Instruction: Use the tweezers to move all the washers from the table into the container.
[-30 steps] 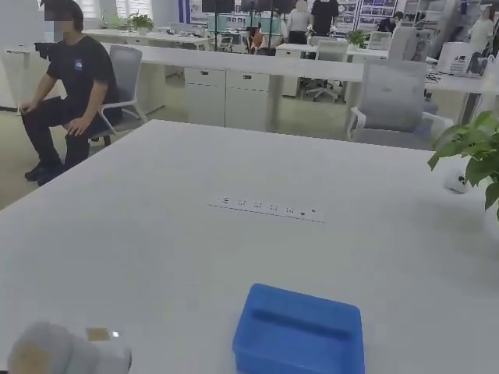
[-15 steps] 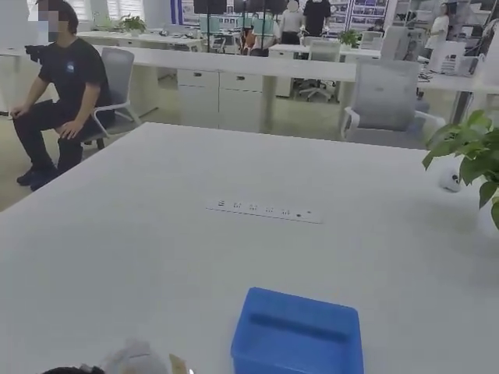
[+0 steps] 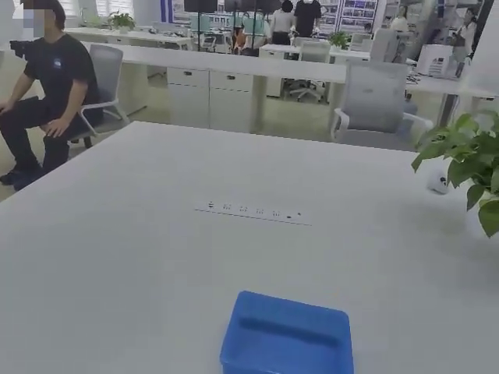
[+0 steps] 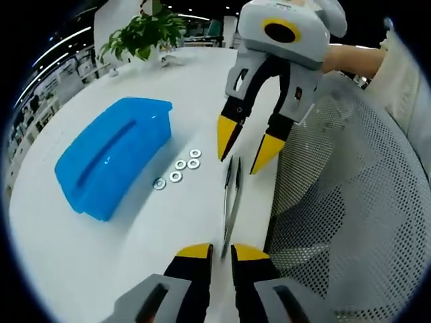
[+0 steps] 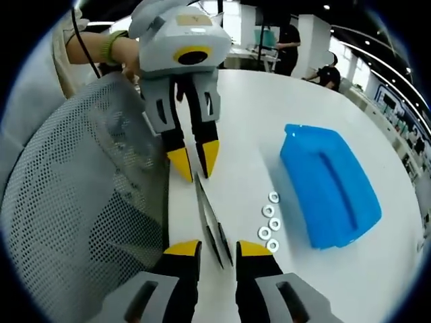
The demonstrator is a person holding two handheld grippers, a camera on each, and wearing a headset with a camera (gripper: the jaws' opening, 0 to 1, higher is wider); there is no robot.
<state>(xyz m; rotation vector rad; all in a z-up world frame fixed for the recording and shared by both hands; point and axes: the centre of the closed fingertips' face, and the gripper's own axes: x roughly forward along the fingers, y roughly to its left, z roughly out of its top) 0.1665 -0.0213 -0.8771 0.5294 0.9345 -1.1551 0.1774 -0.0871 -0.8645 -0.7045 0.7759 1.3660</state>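
Observation:
Metal tweezers (image 4: pixel 229 195) (image 5: pixel 210 222) lie on the white table along its near edge. My left gripper (image 4: pixel 221 252) (image 5: pixel 195 161) hangs over one end with its jaws a narrow gap apart. My right gripper (image 5: pixel 210 250) (image 4: pixel 244 147) stands over the other end, open wider, the tweezer tips between its fingers. Neither visibly pinches them. Several small steel washers (image 4: pixel 178 171) (image 5: pixel 268 222) lie in a loose cluster beside the tweezers. Just beyond them is the blue plastic container (image 3: pixel 284 335) (image 4: pixel 111 158) (image 5: pixel 330 182).
A grey mesh chair back (image 4: pixel 337 202) (image 5: pixel 87 182) presses close to the table edge by the grippers. A socket strip (image 3: pixel 253 212) is set into the mid table, and a potted plant (image 3: pixel 464 160) stands at the far right. A person (image 3: pixel 43 86) sits far left.
A grey gripper body at the head view's lower left slid right and then dropped out of the picture. The head camera panned slightly; the container stayed put.

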